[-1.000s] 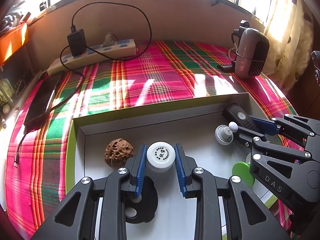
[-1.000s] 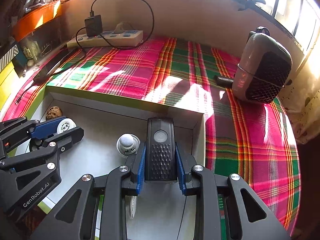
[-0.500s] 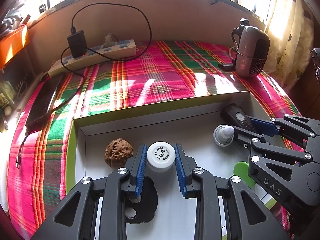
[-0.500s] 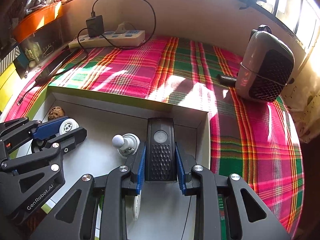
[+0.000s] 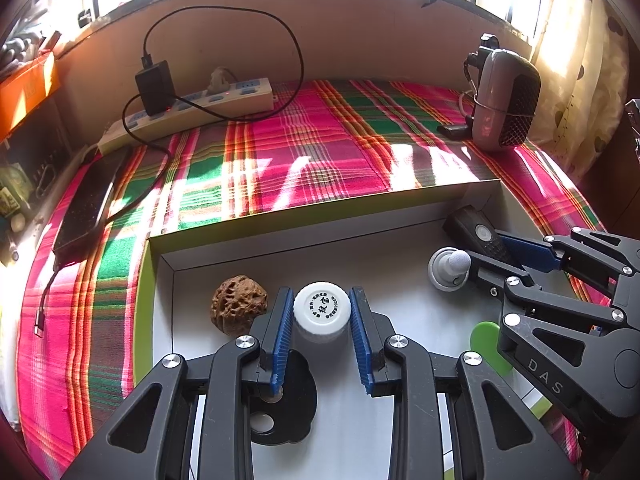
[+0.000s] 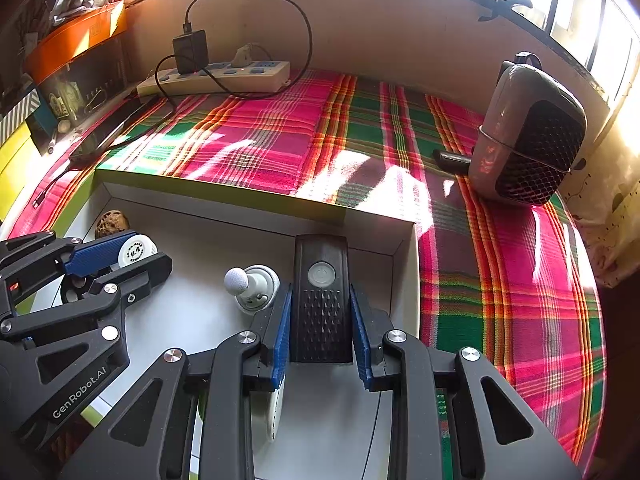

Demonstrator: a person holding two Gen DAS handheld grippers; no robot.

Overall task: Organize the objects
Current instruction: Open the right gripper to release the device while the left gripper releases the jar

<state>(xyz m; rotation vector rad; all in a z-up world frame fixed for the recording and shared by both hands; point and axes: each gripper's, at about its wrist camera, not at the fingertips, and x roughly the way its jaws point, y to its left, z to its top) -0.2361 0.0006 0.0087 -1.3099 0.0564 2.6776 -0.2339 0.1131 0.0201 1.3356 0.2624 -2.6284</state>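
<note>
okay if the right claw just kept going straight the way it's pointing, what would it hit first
Probably the box's far wall. The right claw sits around the black remote, whose front end lies just short of that wall in the box's corner. Beyond it is only plaid cloth. Depth is hard to judge through the fisheye.

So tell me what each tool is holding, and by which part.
Left tool: the white bottle, pads beside its cap, barely gripping. Right tool: the black remote, clamped across its lower sides.

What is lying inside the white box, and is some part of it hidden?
Inside the white box: a walnut, white bottle, joystick knob, black remote, black disc and green piece. The grippers cover the near floor.
</note>
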